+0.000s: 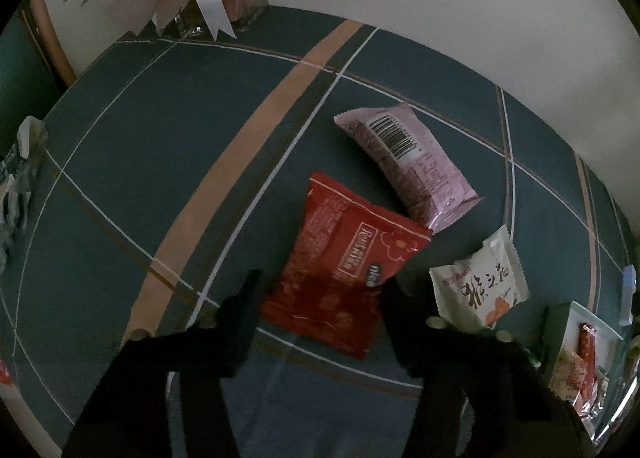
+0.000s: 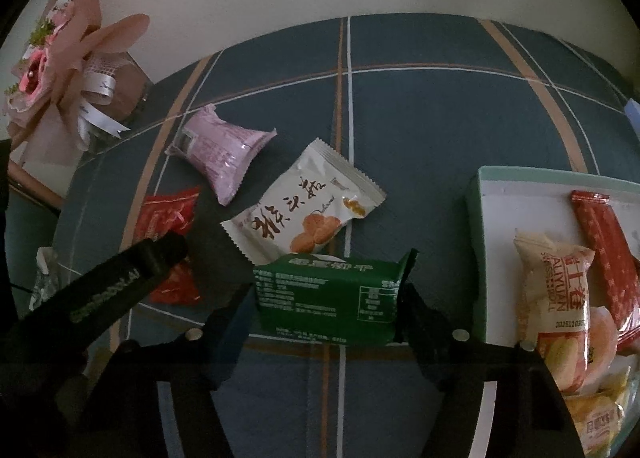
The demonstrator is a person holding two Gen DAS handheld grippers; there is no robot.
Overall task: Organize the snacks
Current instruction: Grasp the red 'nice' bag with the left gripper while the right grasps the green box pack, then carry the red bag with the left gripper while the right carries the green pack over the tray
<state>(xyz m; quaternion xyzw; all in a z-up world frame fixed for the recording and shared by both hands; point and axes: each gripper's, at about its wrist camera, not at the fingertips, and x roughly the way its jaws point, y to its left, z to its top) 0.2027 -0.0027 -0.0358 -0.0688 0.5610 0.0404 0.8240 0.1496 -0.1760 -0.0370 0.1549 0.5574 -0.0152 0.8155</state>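
My left gripper [image 1: 320,290] is open, its fingers on either side of the near end of a red snack packet [image 1: 340,262] lying on the blue plaid cloth. A pink packet [image 1: 408,162] lies just beyond it and a white biscuit packet [image 1: 480,282] to its right. My right gripper [image 2: 326,298] is shut on a green packet [image 2: 328,298], held above the cloth left of the tray. In the right wrist view the white packet [image 2: 304,210], pink packet [image 2: 220,150] and red packet [image 2: 168,214] lie ahead, with the left gripper's arm [image 2: 120,282] over the red one.
A pale green tray [image 2: 476,218] at the right holds several snack packets; it also shows in the left wrist view [image 1: 556,322]. A pink flower bouquet [image 2: 60,58] and a glass jar [image 1: 248,6] stand at the far left. A clear wrapper [image 1: 16,186] lies at the left edge.
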